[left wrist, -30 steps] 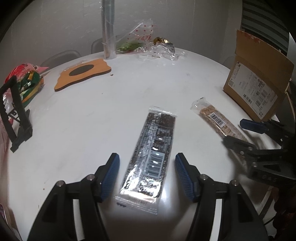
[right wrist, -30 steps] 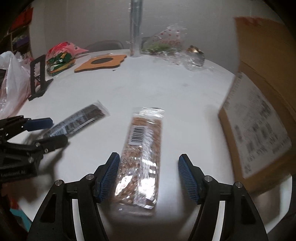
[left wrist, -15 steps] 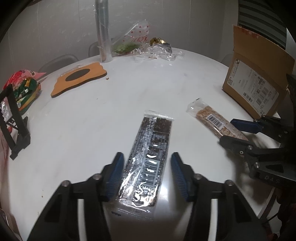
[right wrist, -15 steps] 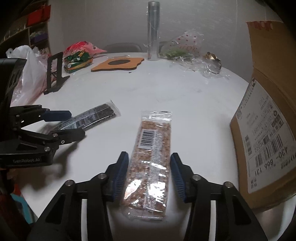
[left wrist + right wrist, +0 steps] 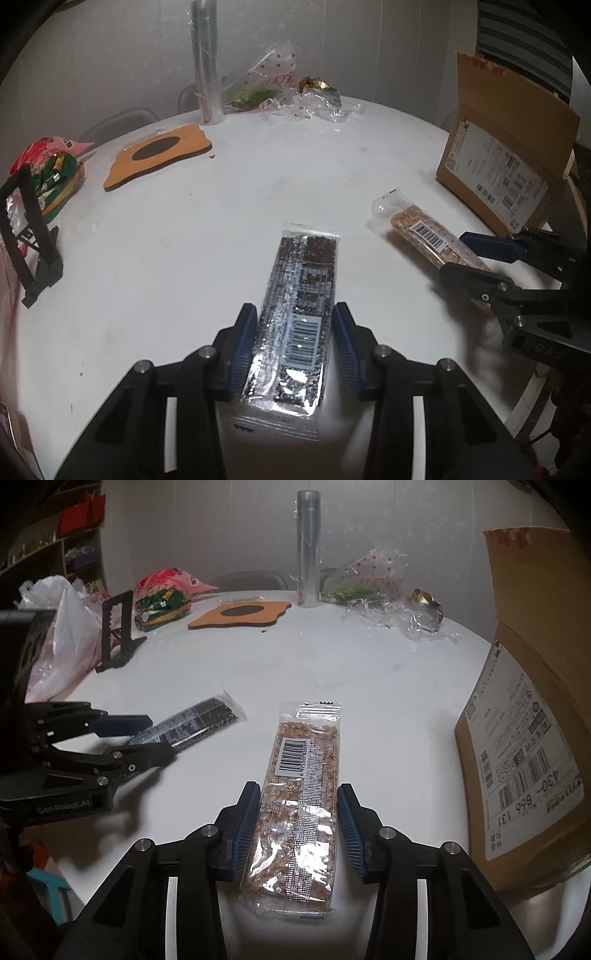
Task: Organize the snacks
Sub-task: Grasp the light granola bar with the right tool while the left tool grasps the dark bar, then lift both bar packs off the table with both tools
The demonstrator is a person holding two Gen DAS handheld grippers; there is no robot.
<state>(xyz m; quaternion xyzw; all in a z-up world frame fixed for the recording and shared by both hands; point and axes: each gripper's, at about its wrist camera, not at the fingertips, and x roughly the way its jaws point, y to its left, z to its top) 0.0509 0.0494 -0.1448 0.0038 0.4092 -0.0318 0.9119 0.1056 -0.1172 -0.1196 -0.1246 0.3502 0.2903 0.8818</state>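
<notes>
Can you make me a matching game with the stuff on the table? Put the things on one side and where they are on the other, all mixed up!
Things:
1. dark snack bar
2. light grain bar
3. cardboard box
4. orange mat

Places:
A. at the table's right edge
B. between the left tongs
C. far side of the table, near the tall shiny roll
D. between the right tongs

Pairs: 1-B, 2-D, 3-A, 4-C
</notes>
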